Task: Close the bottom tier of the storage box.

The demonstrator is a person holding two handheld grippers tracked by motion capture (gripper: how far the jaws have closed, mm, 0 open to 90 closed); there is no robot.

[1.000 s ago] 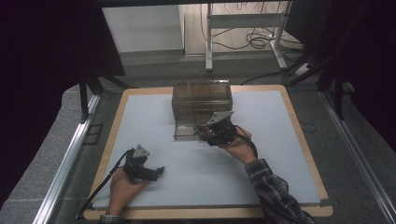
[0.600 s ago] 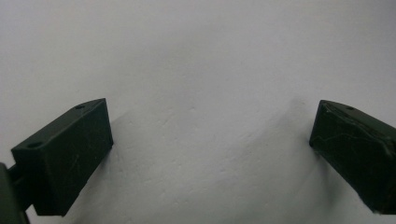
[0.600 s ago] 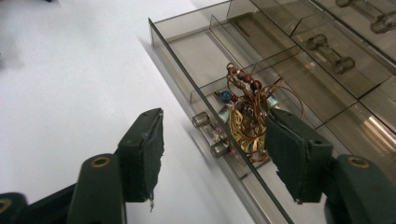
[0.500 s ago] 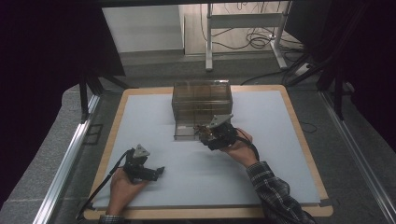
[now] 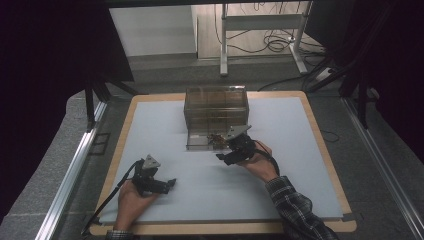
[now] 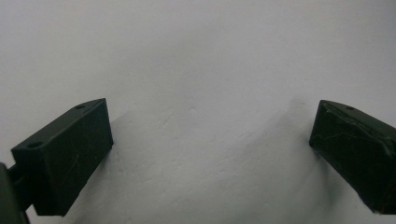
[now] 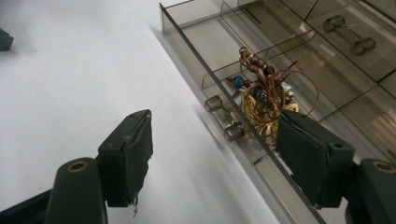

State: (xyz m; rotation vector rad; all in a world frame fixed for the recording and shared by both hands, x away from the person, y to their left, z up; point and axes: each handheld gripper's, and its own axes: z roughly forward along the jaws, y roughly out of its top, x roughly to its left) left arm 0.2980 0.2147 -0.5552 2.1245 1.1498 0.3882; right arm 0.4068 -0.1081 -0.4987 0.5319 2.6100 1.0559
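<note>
The drawer (image 5: 210, 141) of the organizer (image 5: 216, 107) stands pulled out, jewelry (image 7: 264, 100) in its front compartment. The right gripper (image 7: 212, 154), fingers open, hovers by the knob (image 7: 222, 119); closing the drawer likely remains. The left gripper (image 6: 210, 144) rests open on the tabletop (image 5: 300, 130).

Left gripper (image 5: 167, 184) rests low near the person, jaws spread wide; right gripper (image 5: 223, 156) reaches farther forward, jaws likewise parted.
</note>
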